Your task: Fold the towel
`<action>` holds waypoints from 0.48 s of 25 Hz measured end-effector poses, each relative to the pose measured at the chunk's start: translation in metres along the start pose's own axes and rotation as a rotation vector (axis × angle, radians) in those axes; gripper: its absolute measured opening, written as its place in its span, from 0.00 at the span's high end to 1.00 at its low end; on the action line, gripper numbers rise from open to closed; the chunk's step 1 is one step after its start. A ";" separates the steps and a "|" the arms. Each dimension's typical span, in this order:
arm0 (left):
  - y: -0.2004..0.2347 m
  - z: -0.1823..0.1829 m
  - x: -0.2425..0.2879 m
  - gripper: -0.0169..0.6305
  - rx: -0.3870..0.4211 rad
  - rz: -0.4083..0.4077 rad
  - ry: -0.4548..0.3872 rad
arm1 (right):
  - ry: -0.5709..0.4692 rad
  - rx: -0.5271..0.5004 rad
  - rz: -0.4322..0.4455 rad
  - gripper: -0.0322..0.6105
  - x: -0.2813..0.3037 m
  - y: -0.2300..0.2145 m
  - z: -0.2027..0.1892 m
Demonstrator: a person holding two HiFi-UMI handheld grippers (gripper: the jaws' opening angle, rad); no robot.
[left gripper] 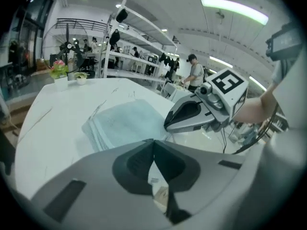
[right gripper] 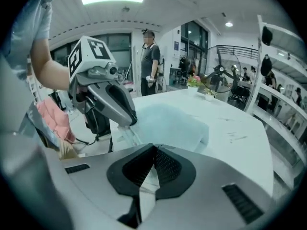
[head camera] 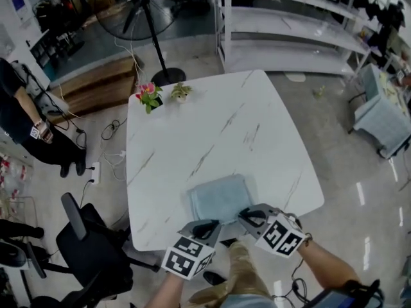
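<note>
At the table's near edge, the left gripper and right gripper are hovering, jaws pressed together, empty. The towel is looking folded; any further fold needs reopened jaws.

One folded towel lies on one white marble bench. Two grippers are in frame, a left gripper and a right gripper, each carrying one marker cube. Two potted plants stand at the far corner: one pink-flowered plant and one green plant. On the floor around are one standing fan, one black office chair, one white shelving unit and one bystander.
</note>
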State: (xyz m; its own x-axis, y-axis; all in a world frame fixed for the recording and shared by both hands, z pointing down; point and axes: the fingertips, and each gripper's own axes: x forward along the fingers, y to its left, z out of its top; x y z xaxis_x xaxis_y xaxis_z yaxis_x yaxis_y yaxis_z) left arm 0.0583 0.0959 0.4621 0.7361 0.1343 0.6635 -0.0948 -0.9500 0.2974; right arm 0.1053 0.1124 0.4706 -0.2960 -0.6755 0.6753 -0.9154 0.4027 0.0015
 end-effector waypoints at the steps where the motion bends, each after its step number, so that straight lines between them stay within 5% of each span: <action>1: -0.001 0.008 -0.011 0.96 -0.022 0.001 -0.038 | -0.022 0.014 -0.013 0.92 -0.006 -0.003 0.008; 4: -0.001 0.036 -0.052 0.96 -0.046 0.041 -0.179 | -0.107 0.035 -0.063 0.92 -0.029 -0.010 0.041; 7: -0.002 0.093 -0.112 0.96 -0.065 0.115 -0.408 | -0.244 0.076 -0.151 0.90 -0.064 -0.023 0.095; 12: -0.007 0.184 -0.223 0.96 0.032 0.356 -0.731 | -0.468 0.101 -0.334 0.91 -0.141 -0.044 0.198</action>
State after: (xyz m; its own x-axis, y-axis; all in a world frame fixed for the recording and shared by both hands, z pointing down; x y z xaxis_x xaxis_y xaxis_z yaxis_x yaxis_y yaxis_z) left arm 0.0183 0.0207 0.1860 0.9182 -0.3845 0.0957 -0.3943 -0.9103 0.1257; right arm 0.1334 0.0674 0.2300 -0.0553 -0.9659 0.2529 -0.9945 0.0758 0.0722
